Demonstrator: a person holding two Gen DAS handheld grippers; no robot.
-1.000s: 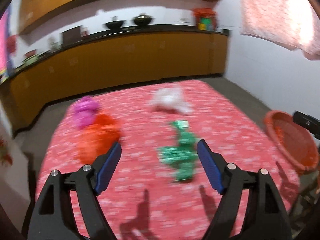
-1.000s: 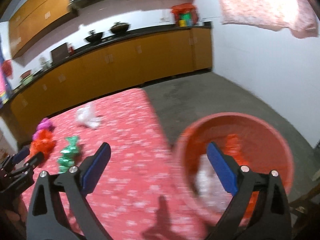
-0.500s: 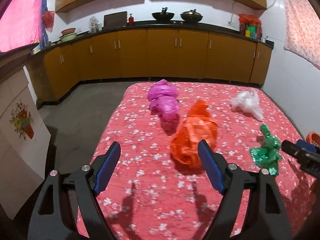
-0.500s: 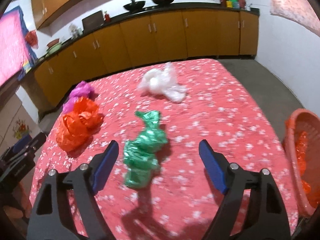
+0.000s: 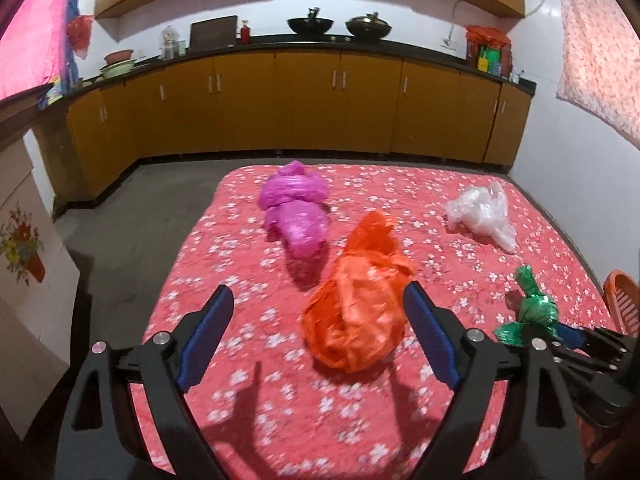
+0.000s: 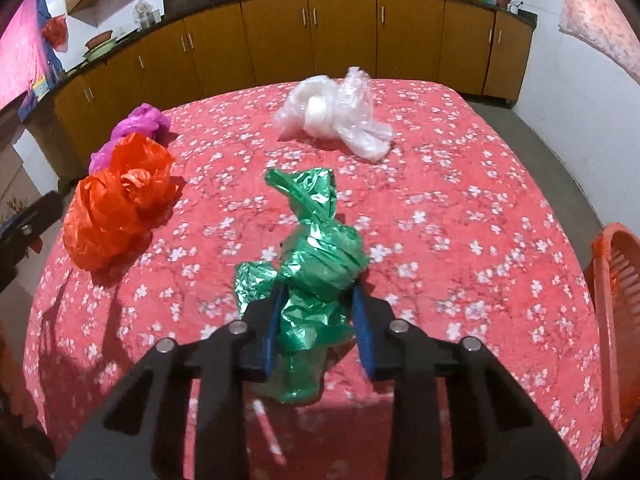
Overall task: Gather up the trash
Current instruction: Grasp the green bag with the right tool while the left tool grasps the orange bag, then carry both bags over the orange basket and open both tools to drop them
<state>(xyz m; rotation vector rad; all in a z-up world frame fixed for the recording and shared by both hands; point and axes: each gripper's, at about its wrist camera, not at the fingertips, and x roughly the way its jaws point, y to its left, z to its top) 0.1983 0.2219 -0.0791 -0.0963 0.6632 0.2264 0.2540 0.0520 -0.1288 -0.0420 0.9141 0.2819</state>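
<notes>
Several crumpled plastic bags lie on a table under a red flowered cloth (image 5: 248, 364). My right gripper (image 6: 319, 294) points down at the green bag (image 6: 320, 268); its jaws are closing and the blue pads squeeze the bag's lower part. The green bag (image 5: 534, 312) also shows at the right edge of the left wrist view. My left gripper (image 5: 318, 300) is open and its jaws are opening. The orange bag (image 5: 356, 312) sits just past its fingertips, close to the right one and untouched. The orange bag (image 6: 116, 204) lies left of the green one.
A pink bag (image 5: 296, 212) and a clear white bag (image 5: 480, 212) lie farther back on the cloth. An orange plastic basket (image 6: 612, 320) stands off the table's right edge. Yellow cabinets (image 5: 304, 104) line the far wall. A thin white and red stick (image 6: 268, 428) lies under the right gripper.
The right gripper came from over the basket to the green bag and its jaws closed around it. The left gripper swung from the green bag to the orange bag and moved closer.
</notes>
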